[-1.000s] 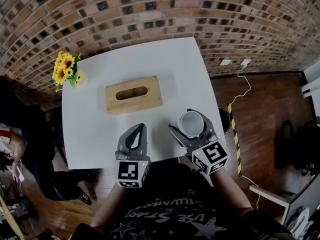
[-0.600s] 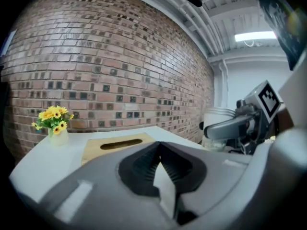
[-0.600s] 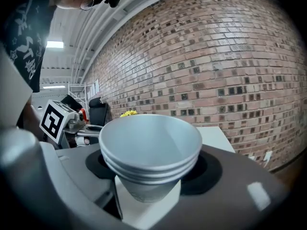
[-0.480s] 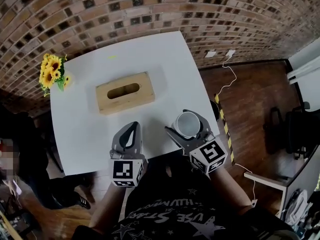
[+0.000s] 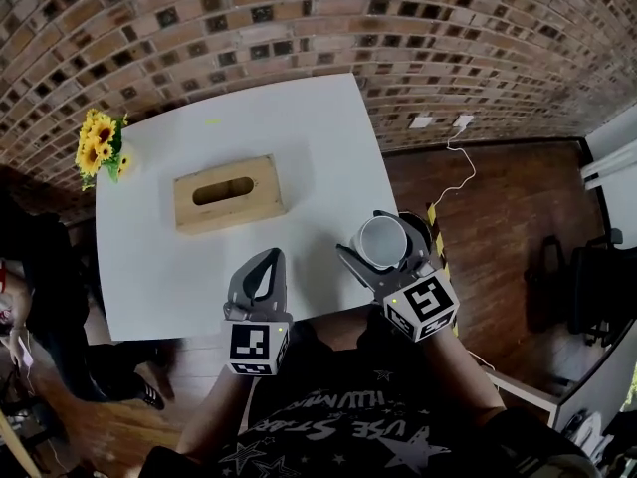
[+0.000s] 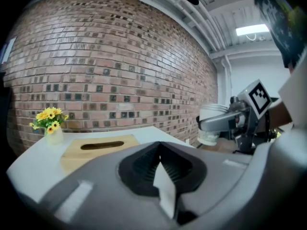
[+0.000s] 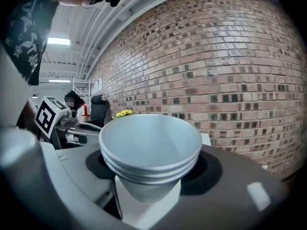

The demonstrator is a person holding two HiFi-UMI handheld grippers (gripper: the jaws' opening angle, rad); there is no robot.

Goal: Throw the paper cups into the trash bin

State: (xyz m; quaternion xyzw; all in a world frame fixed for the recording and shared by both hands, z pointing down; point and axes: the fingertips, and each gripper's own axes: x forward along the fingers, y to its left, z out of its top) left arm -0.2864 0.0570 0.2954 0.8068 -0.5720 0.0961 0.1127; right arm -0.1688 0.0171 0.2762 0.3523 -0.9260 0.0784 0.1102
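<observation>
Paper cups [image 7: 151, 150], white and smooth, nested in a stack so that several thin round rims show one under another; each tapers from a wide mouth to a narrower base. My right tongs [image 7: 148, 195] pinch the stack low on its wall, a grey jaw on either side and a pale flat pad against the paper. The stack's long axis stands close to upright, mouth up and base down. From the head view the mouth is an open circle facing the camera; the cups [image 5: 380, 245] hang in the right tongs [image 5: 373, 237] over the right edge of the table [image 5: 299, 137], near its front corner. My left tongs [image 5: 267, 267] are pressed together with nothing between them, their ribbed dark inner faces meeting at a point; they hover over the table's front edge, pointing away from me.

The table is white, matt and square with rounded corners; on it lie a flat wooden box [image 5: 229, 192] with an oval slot, and sunflowers [image 5: 100, 142] at the far left corner. A rough brick wall [image 5: 299, 18] closes the far side; to the right lies open wooden floor [image 5: 498, 217], crossed by a white cable [image 5: 453, 162].
</observation>
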